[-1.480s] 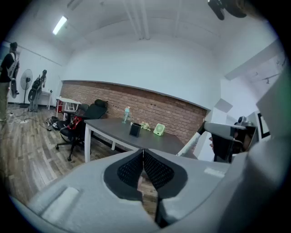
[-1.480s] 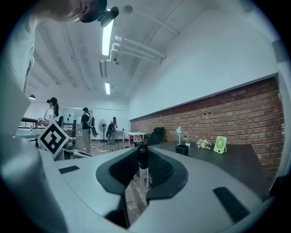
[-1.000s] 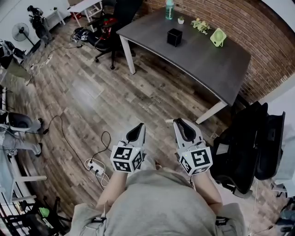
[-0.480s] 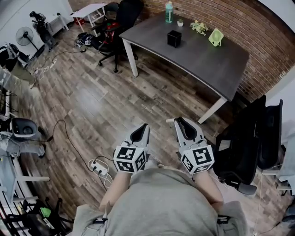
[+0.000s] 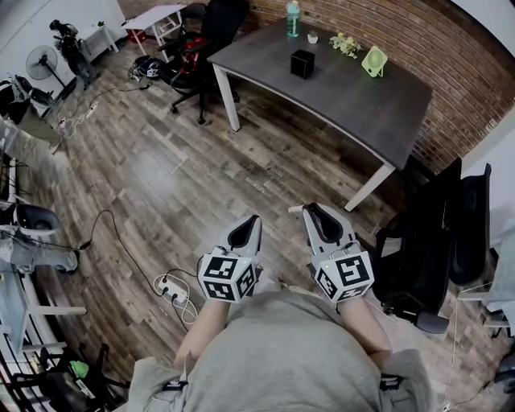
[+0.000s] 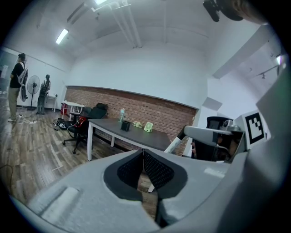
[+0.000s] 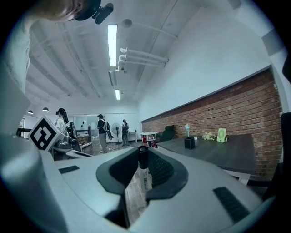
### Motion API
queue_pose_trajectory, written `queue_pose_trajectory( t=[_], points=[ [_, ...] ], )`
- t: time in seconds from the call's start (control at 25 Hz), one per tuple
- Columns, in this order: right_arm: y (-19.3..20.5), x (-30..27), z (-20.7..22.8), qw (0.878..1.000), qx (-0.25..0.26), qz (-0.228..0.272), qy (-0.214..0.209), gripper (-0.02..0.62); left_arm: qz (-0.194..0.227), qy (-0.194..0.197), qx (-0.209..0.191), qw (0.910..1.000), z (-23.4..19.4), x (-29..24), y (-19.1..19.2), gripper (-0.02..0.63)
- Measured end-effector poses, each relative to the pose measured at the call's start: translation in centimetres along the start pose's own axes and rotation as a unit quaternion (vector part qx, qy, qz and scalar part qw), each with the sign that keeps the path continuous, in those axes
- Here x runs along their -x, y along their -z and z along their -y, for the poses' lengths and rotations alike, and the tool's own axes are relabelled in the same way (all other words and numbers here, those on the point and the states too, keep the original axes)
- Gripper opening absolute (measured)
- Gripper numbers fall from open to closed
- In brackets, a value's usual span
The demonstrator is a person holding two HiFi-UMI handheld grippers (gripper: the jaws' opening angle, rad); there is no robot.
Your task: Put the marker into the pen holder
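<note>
1. The right gripper point(image 5: 322, 224) is held low in front of the person, above the wooden floor point(image 5: 161, 169).
2. Its fingers point(image 7: 159, 170) are part way open and squeeze the marker point(image 7: 144, 175) between them.
3. The marker stands up straight, with its black cap on top.
4. The left gripper point(image 5: 245, 233) is just beside the right one.
5. Its fingers point(image 6: 157, 170) touch at the tips and hold nothing.
6. The pen holder point(image 5: 302, 63) is a black box on the grey surface point(image 5: 362, 105), well apart from both grippers.
7. A bottle point(image 5: 293, 18) and a small green thing point(image 5: 374, 62) stand near the pen holder.
8. A brick wall point(image 5: 451, 48) is behind the surface.
</note>
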State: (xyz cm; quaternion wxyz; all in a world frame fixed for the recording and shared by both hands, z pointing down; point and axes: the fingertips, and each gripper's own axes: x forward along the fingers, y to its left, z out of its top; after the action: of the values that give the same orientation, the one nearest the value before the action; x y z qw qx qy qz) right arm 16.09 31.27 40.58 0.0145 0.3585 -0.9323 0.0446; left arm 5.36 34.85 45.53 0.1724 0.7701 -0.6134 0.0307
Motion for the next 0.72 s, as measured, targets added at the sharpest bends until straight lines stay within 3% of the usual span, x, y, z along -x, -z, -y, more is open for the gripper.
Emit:
queue_pose_trajectory(
  t=[0.72],
  points=[
    [0.2, -2.6, 2.2, 1.000, -0.003, -0.004, 0.013, 0.066, -0.005, 0.006, 0.007, 0.9999, -1.6, -3.1, -0.4, 0.020]
  ],
)
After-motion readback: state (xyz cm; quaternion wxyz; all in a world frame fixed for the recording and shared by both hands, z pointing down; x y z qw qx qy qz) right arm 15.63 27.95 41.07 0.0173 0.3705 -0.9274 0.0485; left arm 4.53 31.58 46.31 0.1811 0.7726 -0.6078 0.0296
